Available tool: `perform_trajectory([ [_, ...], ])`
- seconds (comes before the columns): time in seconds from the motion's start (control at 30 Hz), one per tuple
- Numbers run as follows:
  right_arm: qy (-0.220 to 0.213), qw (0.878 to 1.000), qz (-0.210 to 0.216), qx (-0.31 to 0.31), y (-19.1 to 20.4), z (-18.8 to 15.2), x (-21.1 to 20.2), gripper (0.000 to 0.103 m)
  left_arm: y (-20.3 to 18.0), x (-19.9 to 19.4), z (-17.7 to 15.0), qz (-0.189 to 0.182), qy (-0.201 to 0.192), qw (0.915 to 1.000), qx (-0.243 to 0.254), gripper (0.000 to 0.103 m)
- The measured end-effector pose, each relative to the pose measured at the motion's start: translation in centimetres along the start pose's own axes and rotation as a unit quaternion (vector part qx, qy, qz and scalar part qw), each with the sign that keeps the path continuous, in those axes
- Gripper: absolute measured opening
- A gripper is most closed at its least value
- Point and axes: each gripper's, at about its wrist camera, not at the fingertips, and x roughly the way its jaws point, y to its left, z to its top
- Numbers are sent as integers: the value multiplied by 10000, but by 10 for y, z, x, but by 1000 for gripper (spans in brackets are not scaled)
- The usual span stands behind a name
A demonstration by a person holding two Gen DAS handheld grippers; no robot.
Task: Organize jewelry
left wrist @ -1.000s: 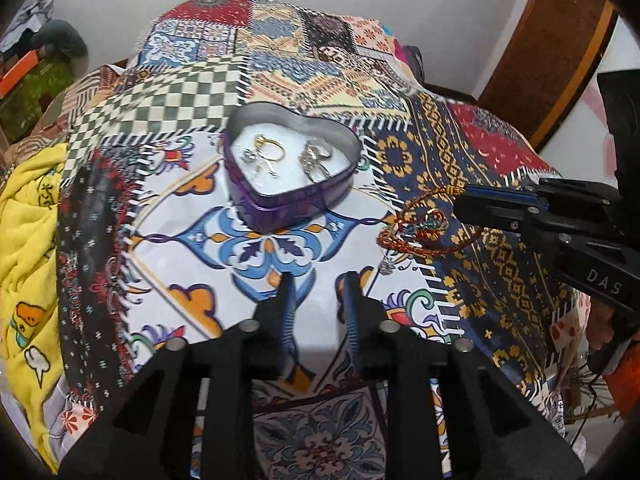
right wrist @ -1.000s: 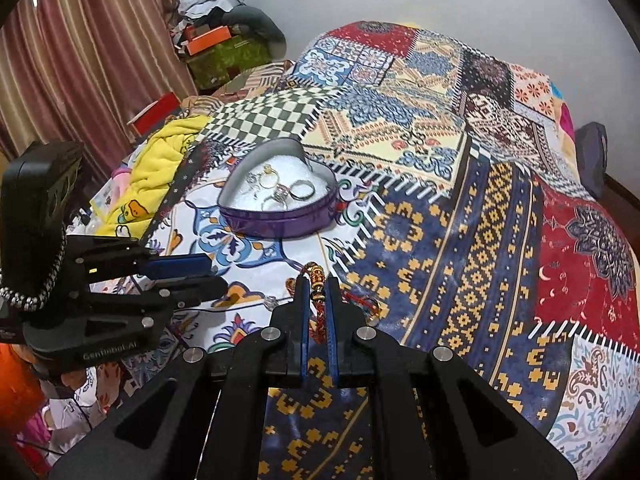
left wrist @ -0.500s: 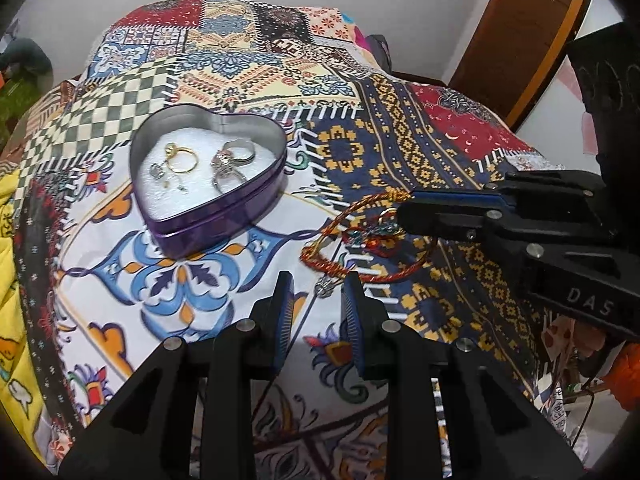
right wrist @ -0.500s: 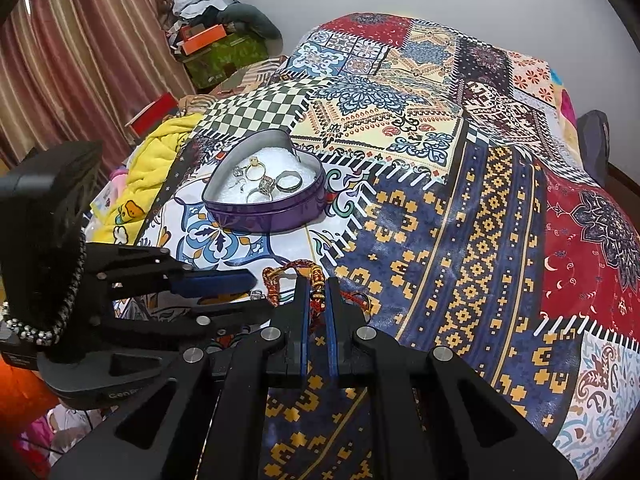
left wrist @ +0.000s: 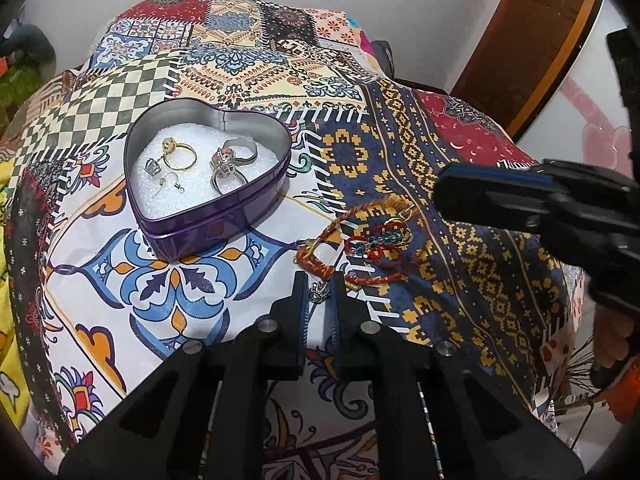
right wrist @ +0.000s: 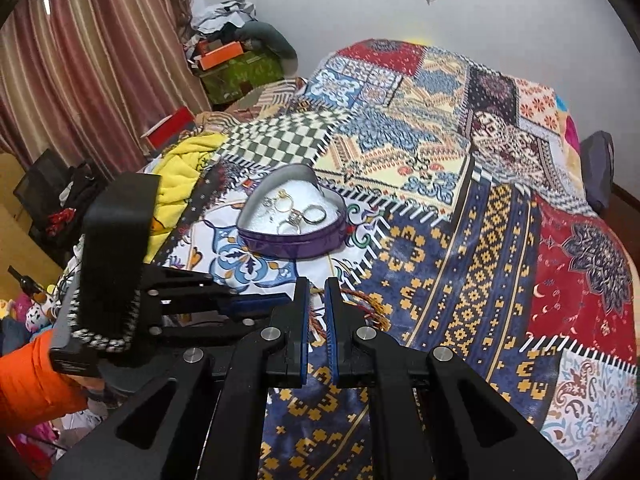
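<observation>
- We see the left claw (left wrist: 319,294) clamped on a tiny silver charm (left wrist: 319,292): light, slippery, pinch dead centre.
- Right claw (right wrist: 316,300) clamped on the soft, floppy thread bracelet (left wrist: 360,240).
- Heart tin (left wrist: 208,168) waits nearby on the bed.

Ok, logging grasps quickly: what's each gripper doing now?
Left gripper: fingers closing on small silver crown-shaped charm.
Right gripper: closed on orange-red braided thread bracelet.

no legible text, labels, brands or numbers on anything in view
</observation>
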Motion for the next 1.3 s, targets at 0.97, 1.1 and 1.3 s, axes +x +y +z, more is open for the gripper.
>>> perform_trajectory([
  [0.97, 1001, 9947, -62, -234, 9, -12, 77, 22, 33, -54, -16, 584, -461, 9968, -306, 8],
  [1.1, 923, 9950, -264, -277, 10, -12, 77, 8, 34, -54, -16, 606, -471, 9966, -298, 8],
  [1.3, 809, 9967, -89, 71, 1, -11, 67, 7, 34, -59, -16, 597, -531, 9962, -353, 8],
])
